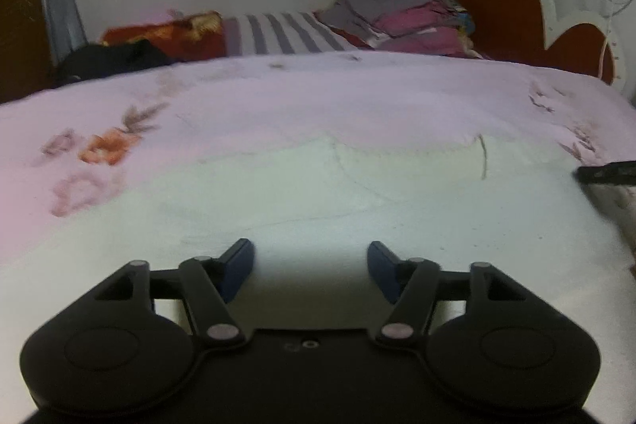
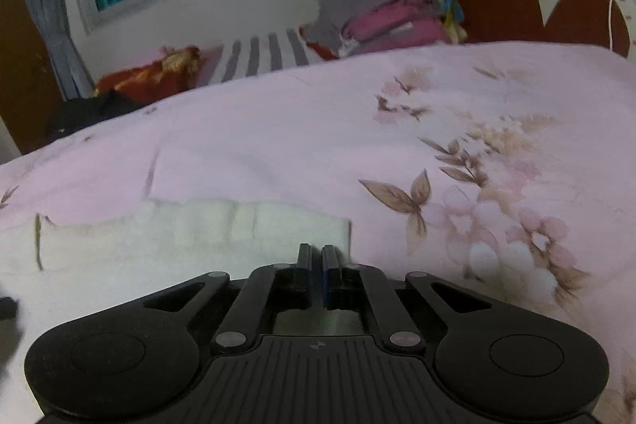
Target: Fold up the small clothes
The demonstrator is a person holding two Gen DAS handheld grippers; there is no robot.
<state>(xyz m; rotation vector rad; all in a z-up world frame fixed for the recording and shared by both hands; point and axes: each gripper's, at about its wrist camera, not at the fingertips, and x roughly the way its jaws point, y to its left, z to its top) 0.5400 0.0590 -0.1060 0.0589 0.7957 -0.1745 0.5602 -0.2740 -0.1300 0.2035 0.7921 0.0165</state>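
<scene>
Left wrist view: left gripper (image 1: 310, 257) low centre, jaws wide apart, nothing between them, over white garment (image 1: 357, 209) spread flat on pink floral bedsheet (image 1: 99, 146) mid-frame. Right wrist view: right gripper (image 2: 317, 257) lower centre, jaws together at garment's (image 2: 190, 237) near right corner; whether cloth is pinched between them, cannot tell. Step likely: take edge for fold. Advice: left jaws down onto matching corner, pinch single layer only, lift both corners level, carry across evenly, keep bedsheet out of grip.
</scene>
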